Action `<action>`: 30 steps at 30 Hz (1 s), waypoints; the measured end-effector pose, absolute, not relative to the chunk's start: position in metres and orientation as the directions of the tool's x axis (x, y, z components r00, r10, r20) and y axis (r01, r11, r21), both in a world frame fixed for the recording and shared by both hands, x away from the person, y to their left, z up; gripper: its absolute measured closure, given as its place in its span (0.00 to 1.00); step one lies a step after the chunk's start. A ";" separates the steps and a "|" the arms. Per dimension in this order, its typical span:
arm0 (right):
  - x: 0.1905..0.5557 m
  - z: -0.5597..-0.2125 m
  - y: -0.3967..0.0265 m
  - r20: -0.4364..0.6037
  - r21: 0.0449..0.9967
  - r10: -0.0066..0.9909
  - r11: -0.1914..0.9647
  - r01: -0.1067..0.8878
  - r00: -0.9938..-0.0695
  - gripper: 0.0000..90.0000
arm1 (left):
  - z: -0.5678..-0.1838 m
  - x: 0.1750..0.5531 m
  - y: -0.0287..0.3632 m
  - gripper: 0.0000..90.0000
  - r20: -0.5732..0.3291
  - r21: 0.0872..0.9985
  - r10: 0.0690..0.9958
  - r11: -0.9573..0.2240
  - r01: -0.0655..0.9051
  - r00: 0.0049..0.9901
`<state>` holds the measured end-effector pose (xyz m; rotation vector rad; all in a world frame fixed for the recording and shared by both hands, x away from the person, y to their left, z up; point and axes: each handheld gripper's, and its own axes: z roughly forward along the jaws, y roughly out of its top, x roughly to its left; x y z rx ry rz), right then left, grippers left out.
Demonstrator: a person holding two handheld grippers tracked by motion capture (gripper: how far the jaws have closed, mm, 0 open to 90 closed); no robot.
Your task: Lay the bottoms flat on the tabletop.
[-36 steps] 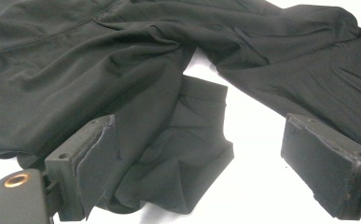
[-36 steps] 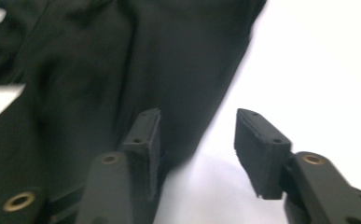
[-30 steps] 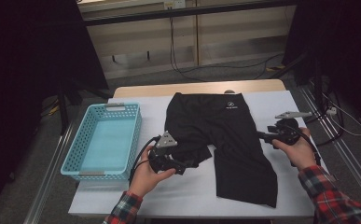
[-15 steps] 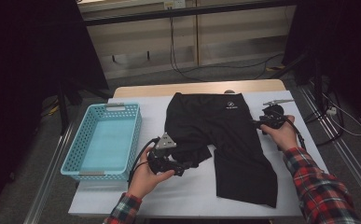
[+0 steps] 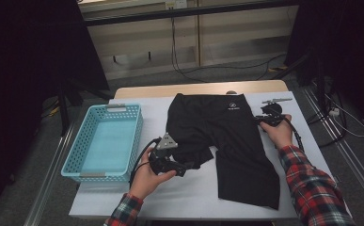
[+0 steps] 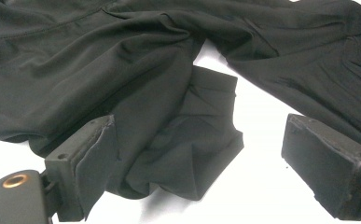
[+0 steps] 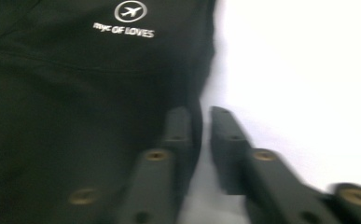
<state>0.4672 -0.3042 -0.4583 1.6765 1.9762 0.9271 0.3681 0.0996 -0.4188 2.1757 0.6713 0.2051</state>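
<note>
From the high view, we see the black shorts (image 5: 226,141) spread flat on the white table cover (image 5: 189,197), waistband at twelve o'clock and legs toward six. The leg at seven o'clock is bunched up short; the other leg lies at full length. The blue basket (image 5: 105,141) stands empty at nine o'clock of the shorts, so we judge that the folding has barely begun and the putting away is all still ahead. Our left gripper (image 5: 182,167) lies low at the bunched leg, and our right gripper (image 5: 260,117) rests at the waistband's edge, at two o'clock of the shorts.

In the left gripper view, our jaws stand wide apart. The crumpled hem of the leg (image 6: 187,140) lies between them, and the cloth lies against the left pad, though nothing is clamped. This leg still needs taking hold of.

In the right gripper view, which is blurred, our jaws have just been closing and now stand nearly together at the side seam, below the white logo (image 7: 124,21). The hem appears to run into the narrow gap, but we cannot tell for certain that cloth is pinched.
</note>
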 end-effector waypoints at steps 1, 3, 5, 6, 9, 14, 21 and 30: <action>0.467 -0.459 -0.307 0.132 0.698 0.967 0.064 0.713 -0.216 1.00 | -0.419 0.368 0.100 0.13 -0.081 0.761 0.532 -0.513 0.397 0.843; 0.468 -0.459 -0.311 0.164 0.697 0.962 0.044 0.716 -0.219 1.00 | -0.420 0.368 0.100 0.13 -0.082 0.761 0.534 -0.512 0.399 0.841; 0.468 -0.460 -0.313 0.178 0.694 0.960 0.032 0.719 -0.215 1.00 | -0.420 0.368 0.100 0.13 -0.081 0.761 0.534 -0.512 0.398 0.841; 0.468 -0.460 -0.314 0.180 0.697 0.959 0.032 0.716 -0.217 1.00 | -0.420 0.369 0.100 0.13 -0.080 0.759 0.533 -0.514 0.398 0.842; 0.469 -0.460 -0.317 0.173 0.701 0.964 0.025 0.713 -0.203 1.00 | -0.420 0.369 0.100 0.13 -0.078 0.759 0.533 -0.516 0.398 0.842; 0.469 -0.461 -0.329 0.144 0.709 0.976 0.015 0.705 -0.165 1.00 | -0.420 0.369 0.100 0.13 -0.079 0.757 0.535 -0.517 0.400 0.841; 0.468 -0.459 -0.324 0.157 0.723 0.973 0.002 0.691 -0.167 0.81 | -0.420 0.369 0.098 0.13 -0.076 0.756 0.536 -0.519 0.399 0.841; 0.468 -0.456 -0.306 0.181 0.735 0.954 0.031 0.678 -0.239 0.66 | -0.420 0.368 0.099 0.13 -0.079 0.756 0.535 -0.518 0.400 0.841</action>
